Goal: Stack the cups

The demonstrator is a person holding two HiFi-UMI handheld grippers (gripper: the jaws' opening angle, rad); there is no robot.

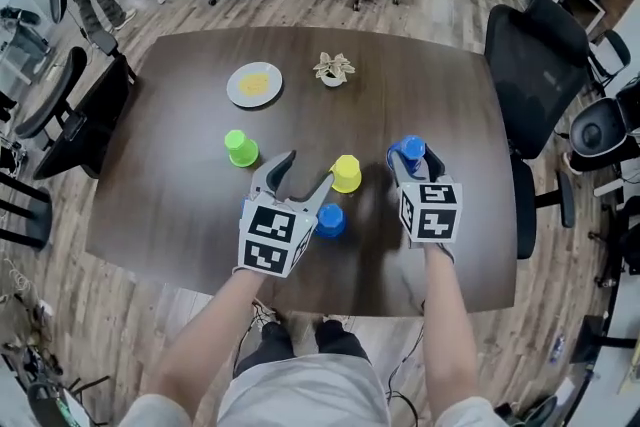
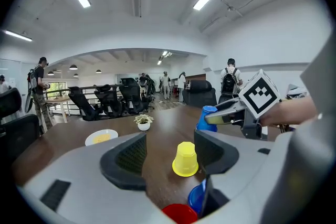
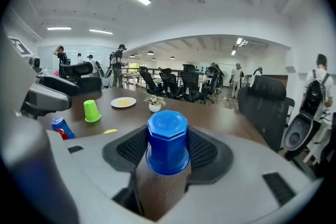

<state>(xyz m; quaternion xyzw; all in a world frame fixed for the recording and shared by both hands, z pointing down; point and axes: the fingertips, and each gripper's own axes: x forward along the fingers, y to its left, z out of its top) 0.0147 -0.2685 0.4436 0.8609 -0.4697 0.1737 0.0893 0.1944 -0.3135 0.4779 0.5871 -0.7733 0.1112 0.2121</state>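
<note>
Care is needed: the blue cup [image 1: 410, 149], right of centre, is clamped by the right hand-held gripper [image 3: 167, 150] and should be lowered squarely over the yellow cup [image 1: 346, 173]; the left hand-held gripper [image 2: 169, 152] stands open.

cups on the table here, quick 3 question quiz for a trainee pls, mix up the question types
1. Multiple choice: which cup is the right claw shut on? A green, B blue, C yellow.
2. True or false: the left claw is open, its pads pressing on no cup.
3. Short answer: which colour of cup stands nearest the plate?
Key: 1 B, the blue cup. 2 True. 3 The green cup.
</note>
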